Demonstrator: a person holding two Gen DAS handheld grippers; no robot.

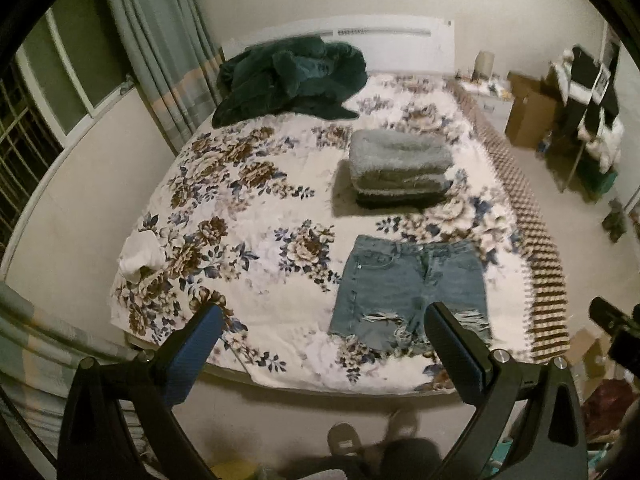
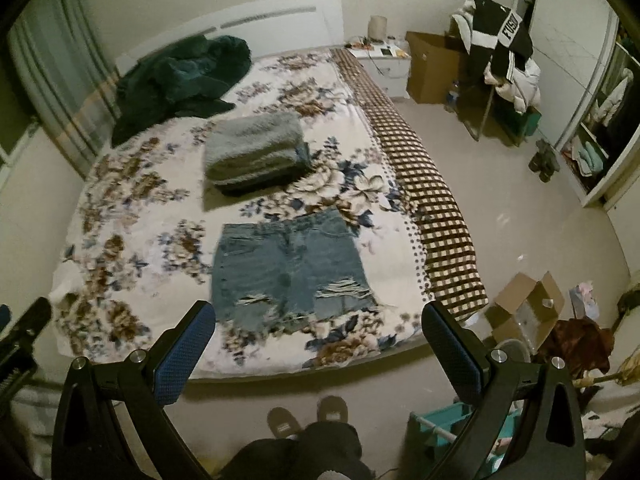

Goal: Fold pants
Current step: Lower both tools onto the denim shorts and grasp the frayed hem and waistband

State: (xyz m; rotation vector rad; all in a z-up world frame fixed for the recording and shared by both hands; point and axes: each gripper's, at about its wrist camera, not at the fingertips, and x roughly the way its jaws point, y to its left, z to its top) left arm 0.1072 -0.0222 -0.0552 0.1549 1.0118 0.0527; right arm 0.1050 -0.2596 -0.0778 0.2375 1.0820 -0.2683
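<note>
1. Denim shorts (image 1: 410, 280) are laid flat on the bed (image 1: 248, 200), near its foot edge and toward the right side; waistband is turned to the far end, frayed ripped hems to the near end.
2. In the right wrist view the same shorts (image 2: 288, 264) are seen spread out, w/ both leg openings torn and fringed.
3. Left tool (image 1: 324, 316) is held above the near edge of the bed, jaws spread wide, nothing gripped. Its right finger is seen in front of the shorts' near hem; whether contact is made can't be told.
4. Right tool (image 2: 318, 314) is likewise held wide apart and empty, hovering over the foot of the bed, shorts seen between its fingers.
5. A folded stack of grey fuzzy items (image 1: 400, 168) is placed just beyond the shorts, apart from them.
6. A dark green blanket (image 1: 292, 80) is heaped at the far left, by the headboard.
7. A small white cloth (image 1: 140, 256) is bunched at the bed's left edge.
8. A checked sheet (image 2: 424, 208) is draped down the bed's right side.
9. An open cardboard box (image 2: 524, 308) is set on the floor, right of the bed.
10. Slippered feet (image 2: 308, 416) are seen at the near edge, betw. the fingers.
</note>
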